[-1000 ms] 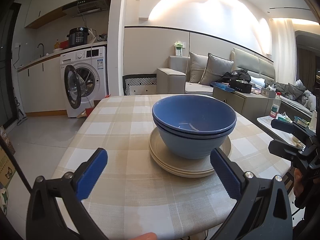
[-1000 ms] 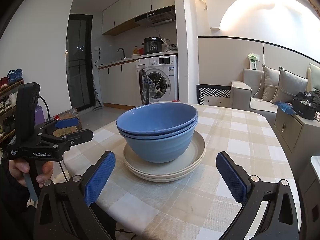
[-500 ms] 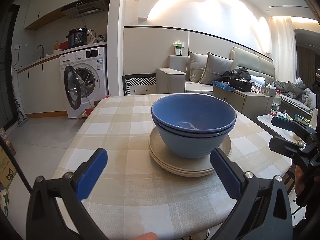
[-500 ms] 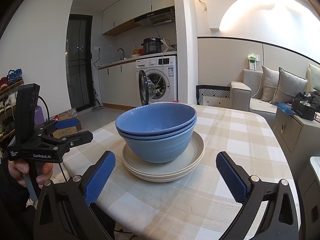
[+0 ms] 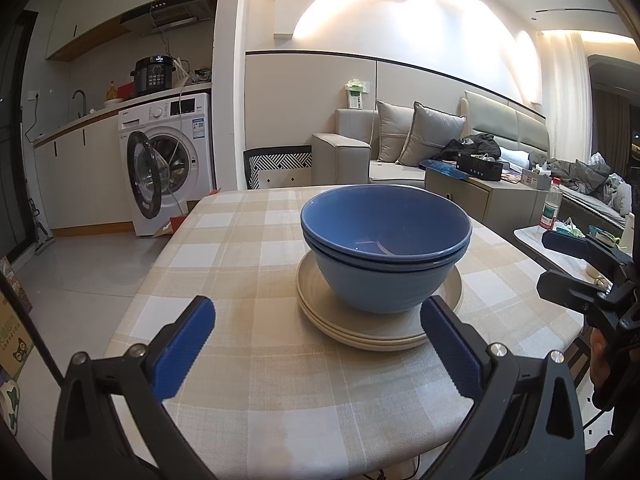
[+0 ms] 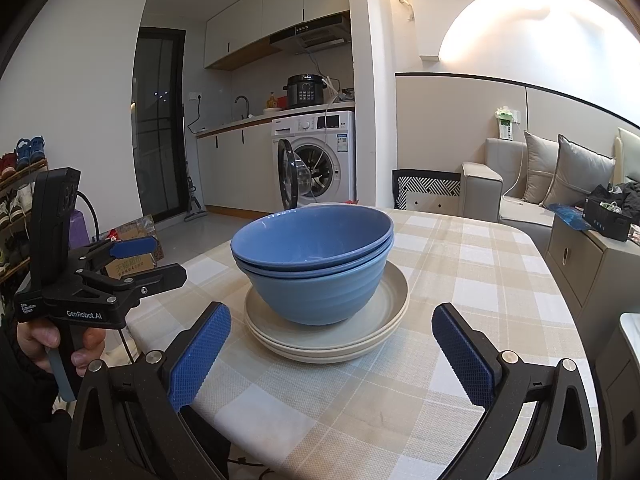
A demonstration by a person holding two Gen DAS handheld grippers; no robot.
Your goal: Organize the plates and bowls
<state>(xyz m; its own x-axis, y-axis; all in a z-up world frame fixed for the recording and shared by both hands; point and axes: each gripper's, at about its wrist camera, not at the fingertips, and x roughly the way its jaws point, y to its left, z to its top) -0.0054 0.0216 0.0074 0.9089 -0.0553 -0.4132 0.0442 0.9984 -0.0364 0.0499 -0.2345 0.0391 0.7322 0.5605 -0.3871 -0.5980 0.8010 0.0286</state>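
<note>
left wrist view first: your left gripper is spread wide and holding nothing, and the stack sits dead ahead and a touch right of its centre line, near the right pad. two blue bowls are nested one inside the other, resting on the beige plates, all of it on the checked counter toward your near edge. over at the far right of that view your right gripper hangs just off the counter's edge, beside the stack.

right wrist view now: the right gripper is also wide apart and empty, with the bowls straight in front, plates just beyond the pad line. the left gripper shows at the left, gripped in a hand, beside the counter edge.

my read: the pile looks sorted already. it's round, so no long axis to fuss over; neither gripper looks clearly nearer, and both point at it from the near side.
</note>
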